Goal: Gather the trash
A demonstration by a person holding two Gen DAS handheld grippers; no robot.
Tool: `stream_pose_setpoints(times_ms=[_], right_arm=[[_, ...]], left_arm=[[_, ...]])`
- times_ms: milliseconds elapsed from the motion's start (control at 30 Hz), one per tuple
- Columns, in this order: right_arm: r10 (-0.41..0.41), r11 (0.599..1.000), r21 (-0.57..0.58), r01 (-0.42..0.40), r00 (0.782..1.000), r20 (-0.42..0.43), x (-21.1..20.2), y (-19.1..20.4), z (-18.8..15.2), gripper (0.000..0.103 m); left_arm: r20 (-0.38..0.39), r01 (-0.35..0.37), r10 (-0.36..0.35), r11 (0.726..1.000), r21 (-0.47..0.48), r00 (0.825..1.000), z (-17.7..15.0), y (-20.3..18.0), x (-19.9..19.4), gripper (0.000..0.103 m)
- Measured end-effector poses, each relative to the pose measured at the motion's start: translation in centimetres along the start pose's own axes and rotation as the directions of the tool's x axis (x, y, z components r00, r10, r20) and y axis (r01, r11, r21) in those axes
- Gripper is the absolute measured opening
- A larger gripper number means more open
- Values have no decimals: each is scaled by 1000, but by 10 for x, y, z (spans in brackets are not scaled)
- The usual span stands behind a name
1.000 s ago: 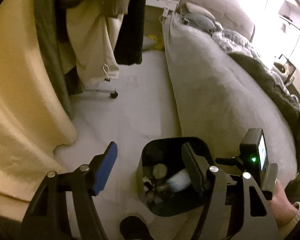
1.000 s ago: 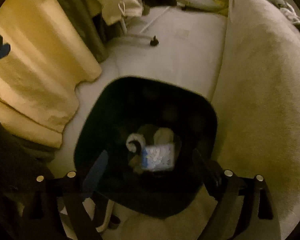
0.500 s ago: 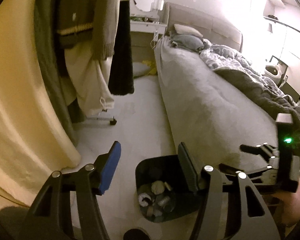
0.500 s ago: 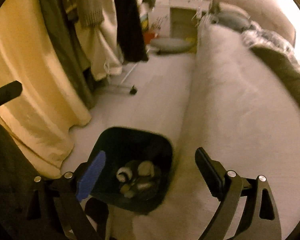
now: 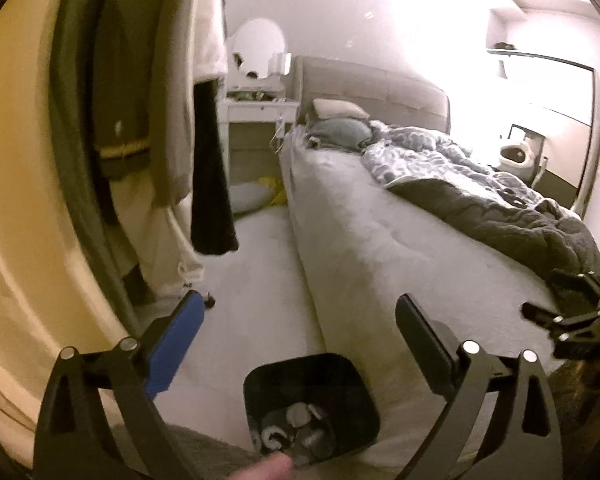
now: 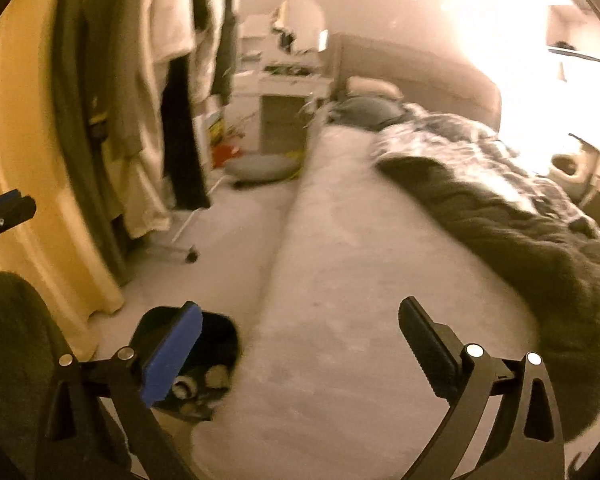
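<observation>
At six o'clock below both lifted cameras, the black bin point(image 5: 311, 408) now sits smaller, trash inside; left hand-held gripper point(image 5: 298, 344) and right hand-held gripper point(image 6: 300, 344) are seen opening, empty.

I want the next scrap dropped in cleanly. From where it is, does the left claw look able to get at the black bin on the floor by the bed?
Probably yes. The left claw is opening with nothing between its fingers, and the black bin stands uncovered just below it beside the bed, with nothing visible in the way.
</observation>
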State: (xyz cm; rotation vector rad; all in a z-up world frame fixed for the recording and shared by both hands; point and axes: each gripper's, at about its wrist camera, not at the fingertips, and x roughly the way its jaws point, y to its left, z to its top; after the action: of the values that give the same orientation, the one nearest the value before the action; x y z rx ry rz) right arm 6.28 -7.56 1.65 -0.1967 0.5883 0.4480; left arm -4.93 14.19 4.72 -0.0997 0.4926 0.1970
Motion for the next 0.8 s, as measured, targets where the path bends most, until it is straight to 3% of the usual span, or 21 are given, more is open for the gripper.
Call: stream_pose_setpoints(times_ms=[200, 433, 567, 633, 800], right_arm=[[-88, 995, 60, 83, 993, 84, -46, -44, -9, 100], [-167, 983, 94, 156, 978, 123, -71, -75, -31, 100], [-167, 981, 117, 152, 977, 133, -66, -85, -46, 100], [-148, 985, 105, 138, 984, 98, -57, -85, -47, 100], [-78, 996, 59, 72, 991, 106, -57, -73, -47, 100]], left_arm=[[49, -37, 35, 999, 30, 998, 8, -16, -9, 100], [20, -29, 28, 999, 39, 999, -1, -28, -2, 100], [5, -37, 37, 998, 44, 999, -8, -30, 6, 100], [5, -33, 33, 999, 29, 999, -10, -29, 7, 100], [-6, -56, 56, 998, 29, 998, -13, -25, 11, 100]])
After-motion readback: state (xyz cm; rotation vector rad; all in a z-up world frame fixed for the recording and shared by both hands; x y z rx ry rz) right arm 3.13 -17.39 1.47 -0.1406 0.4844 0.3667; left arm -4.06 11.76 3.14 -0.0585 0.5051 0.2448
